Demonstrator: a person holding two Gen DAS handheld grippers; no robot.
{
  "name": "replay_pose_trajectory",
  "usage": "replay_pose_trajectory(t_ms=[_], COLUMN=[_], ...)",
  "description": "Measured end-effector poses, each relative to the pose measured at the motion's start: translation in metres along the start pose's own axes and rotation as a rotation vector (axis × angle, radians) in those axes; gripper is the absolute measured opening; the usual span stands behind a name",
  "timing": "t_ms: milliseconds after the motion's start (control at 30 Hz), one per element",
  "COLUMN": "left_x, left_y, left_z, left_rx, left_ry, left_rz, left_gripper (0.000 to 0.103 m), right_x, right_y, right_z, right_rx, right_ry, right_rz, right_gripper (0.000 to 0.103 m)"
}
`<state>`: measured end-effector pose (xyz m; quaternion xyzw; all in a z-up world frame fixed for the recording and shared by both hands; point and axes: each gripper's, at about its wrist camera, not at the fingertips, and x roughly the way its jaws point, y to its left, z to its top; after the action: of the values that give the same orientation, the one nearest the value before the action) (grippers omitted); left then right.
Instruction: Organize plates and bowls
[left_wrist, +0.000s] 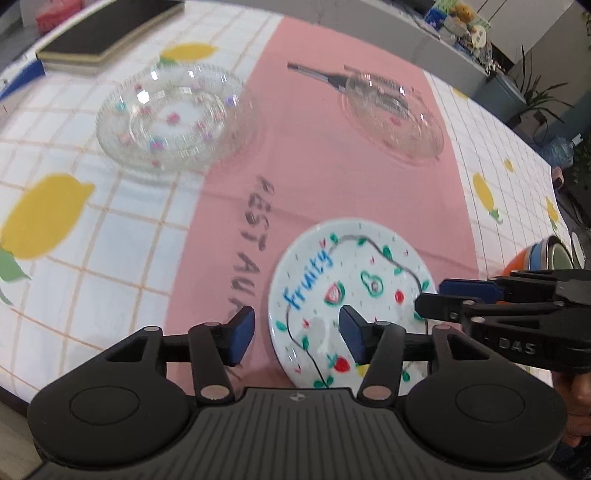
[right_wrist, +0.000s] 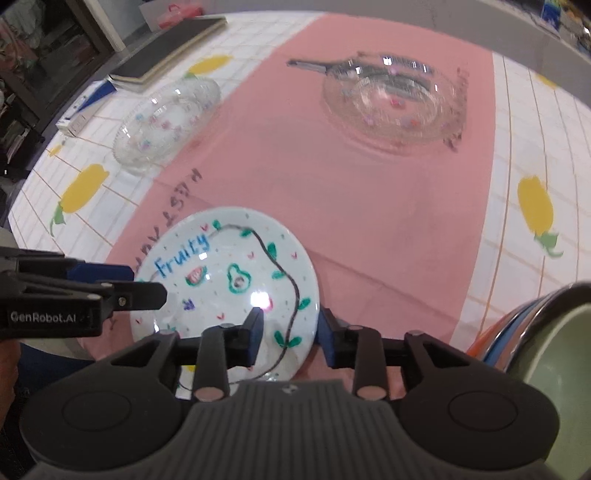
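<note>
1. Resting flat on the pink runner (left_wrist: 332, 177) of the table (left_wrist: 110, 236), at 6 o'clock near its edge: white "fruity" plate (left_wrist: 354, 273).
2. Straddling opposite rims, pads clear: left gripper (left_wrist: 297, 332) and right gripper (right_wrist: 291, 332), jaws spread.
3. Probably stiff, glazed, slippery, breakable; best pinched at the rim.
4. Open room toward 12 o'clock, before two glass dishes (left_wrist: 173, 114).

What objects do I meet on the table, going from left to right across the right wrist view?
Black notebook → left glass plate → white "Fruity" plate → right glass plate → stacked bowls at the right edge.
</note>
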<state>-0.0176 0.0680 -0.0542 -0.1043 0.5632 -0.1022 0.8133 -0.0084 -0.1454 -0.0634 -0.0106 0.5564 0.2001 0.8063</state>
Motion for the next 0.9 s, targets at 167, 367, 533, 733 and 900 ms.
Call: replay_pose_trajectory(t_ms=[167,367,533,733,900], left_x=[-0.015,-0.018,-0.001,0.027,0.050], left_y=[0.008,-0.019,-0.042,-0.062,-0.071], left_z=[0.017,0.057,0.099,0.141,0.169], left_rx=[-0.076,0.010,0.008,-0.023,-0.078], left_ry=[-0.056,-0.079,-0.055,-0.040,-0.070], left_rz=[-0.071,-0.060,-0.094,-0.073,-0.082], left_gripper=[0.062,0.062,0.062,0.062,0.062], right_x=[-0.021,-0.035,-0.040,-0.024,-0.007], right_y=[-0.015,-0.051,-0.081,-0.122,-0.148], right_z=[0.013,0.037,0.060,0.084,0.104], right_rx=[0.053,0.186,0.294,0.435,0.506], right_ry=[-0.072,-0.144,-0.200,-0.239,-0.237], right_rz=[0.023,0.047,0.066,0.102,0.100], right_gripper=[0.033,0.033,0.034,0.034,0.037])
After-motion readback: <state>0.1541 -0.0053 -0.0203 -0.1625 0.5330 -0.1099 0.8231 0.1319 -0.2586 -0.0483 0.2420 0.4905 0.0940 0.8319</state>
